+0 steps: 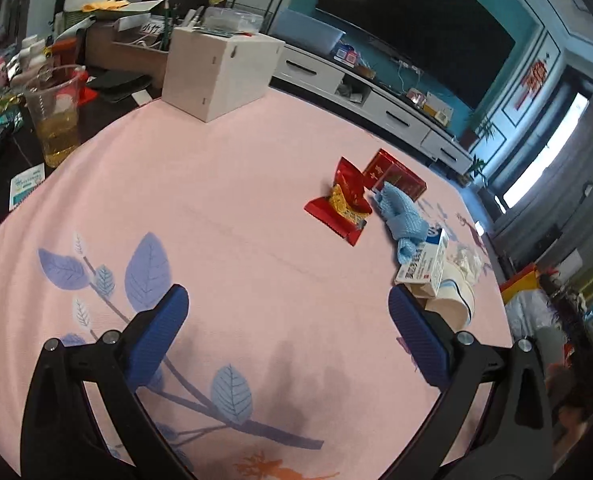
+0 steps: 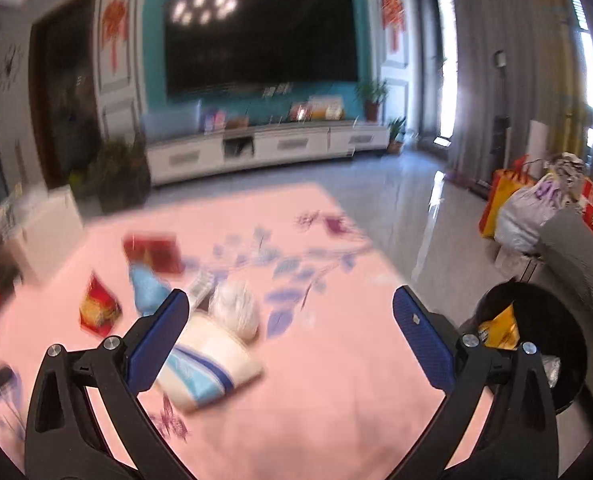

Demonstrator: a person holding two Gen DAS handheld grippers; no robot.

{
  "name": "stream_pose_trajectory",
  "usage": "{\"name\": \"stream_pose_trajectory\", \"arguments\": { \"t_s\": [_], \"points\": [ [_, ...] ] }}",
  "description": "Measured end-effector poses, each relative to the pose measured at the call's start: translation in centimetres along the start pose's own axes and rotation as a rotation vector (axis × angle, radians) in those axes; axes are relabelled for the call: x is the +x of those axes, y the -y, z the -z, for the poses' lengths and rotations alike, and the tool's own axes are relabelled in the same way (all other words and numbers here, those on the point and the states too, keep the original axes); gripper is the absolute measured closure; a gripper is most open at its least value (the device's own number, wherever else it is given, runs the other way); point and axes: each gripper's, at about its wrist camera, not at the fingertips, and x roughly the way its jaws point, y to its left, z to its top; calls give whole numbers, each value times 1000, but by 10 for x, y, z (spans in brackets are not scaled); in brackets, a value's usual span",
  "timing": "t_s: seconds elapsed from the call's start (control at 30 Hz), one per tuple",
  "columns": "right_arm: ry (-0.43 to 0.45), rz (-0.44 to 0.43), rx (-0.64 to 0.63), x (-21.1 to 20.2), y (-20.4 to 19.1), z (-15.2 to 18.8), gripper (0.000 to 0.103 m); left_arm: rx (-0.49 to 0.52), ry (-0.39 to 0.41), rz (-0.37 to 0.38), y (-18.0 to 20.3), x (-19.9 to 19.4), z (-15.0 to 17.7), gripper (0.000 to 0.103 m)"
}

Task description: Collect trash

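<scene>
While the trash still sits on the desk (image 1: pixel 256 200), the job looks barely started: paper cup (image 2: pixel 212 368) just ahead-left of the right tool (image 2: pixel 290 316), with tissue wad (image 2: pixel 236 308), medicine box (image 1: pixel 426 264), blue cloth (image 1: pixel 400 216), snack wrapper (image 1: pixel 344 204) and red box (image 1: pixel 396 174) farther ahead-left. Black bin (image 2: pixel 536 344) to its right already holds some yellow packaging. Both tools spread wide, gripping nothing. Left tool (image 1: pixel 288 312) hovers over bare cloth, trash ahead-right. Right view is motion-blurred.
</scene>
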Motion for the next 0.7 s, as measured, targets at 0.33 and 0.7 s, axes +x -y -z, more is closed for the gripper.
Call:
{"name": "stream_pose_trajectory", "arguments": {
  "t_s": [0.33,0.7],
  "points": [
    [-4,69,-68,19,-16,24,3,31,-8,-32,3,10,7,3],
    [43,114,-76,21,-14,27,3,25,-28,-16,5,19,12,3]
  ]
}}
